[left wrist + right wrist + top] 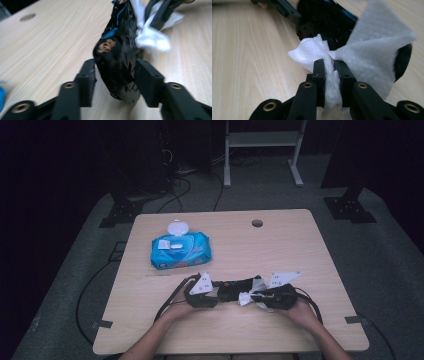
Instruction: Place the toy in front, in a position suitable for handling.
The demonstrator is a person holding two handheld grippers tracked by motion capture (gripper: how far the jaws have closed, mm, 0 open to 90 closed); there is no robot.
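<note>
Near the table's (150,330) front edge in the high view, the black object (231,290) lies between both grippers, with the blue wipes pack (180,251) at eleven o'clock. Along the left gripper (115,75) view, its half-spread jaws flank the object's near end, contact unclear. Along the right gripper (329,75) view, jaws pinch the white wipe (362,57), the object just beyond at twelve o'clock.

- Black shoe (120,62): stands tilted on the counter between both grippers, blue accents showing.
- White wet wipe (352,60): crumpled, pressed against the shoe.

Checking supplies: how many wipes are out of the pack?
1. The wipe is pinched in the right claw, against the black object mid-table. The pack sits behind, lid open; more may be inside.
</note>
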